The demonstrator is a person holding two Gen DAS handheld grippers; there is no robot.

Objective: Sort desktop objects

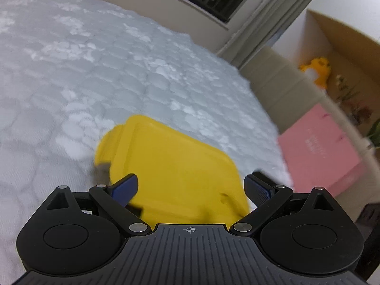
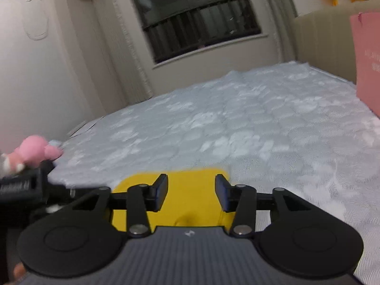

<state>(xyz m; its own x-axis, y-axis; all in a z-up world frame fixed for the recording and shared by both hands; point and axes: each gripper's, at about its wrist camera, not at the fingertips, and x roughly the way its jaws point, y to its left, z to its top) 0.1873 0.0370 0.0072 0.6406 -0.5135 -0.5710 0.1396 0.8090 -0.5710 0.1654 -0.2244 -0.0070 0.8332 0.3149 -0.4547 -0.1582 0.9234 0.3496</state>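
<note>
A: Left wrist view?
B: Left gripper (image 1: 190,186) jaws wide, apart from the yellow box (image 1: 171,163), which lies between them on the bed (image 1: 95,71). Pink box (image 1: 320,152) at right.

A: Right wrist view?
B: Right gripper (image 2: 192,192) jaws half-wide, empty, above yellow box (image 2: 190,199); pink plush (image 2: 33,152) far left.

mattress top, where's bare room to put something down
Most of the mattress is bare: the wide stretch from the yellow case toward the window. Crowded spots: the pink box at the right edge, the pink plush at the left.
</note>
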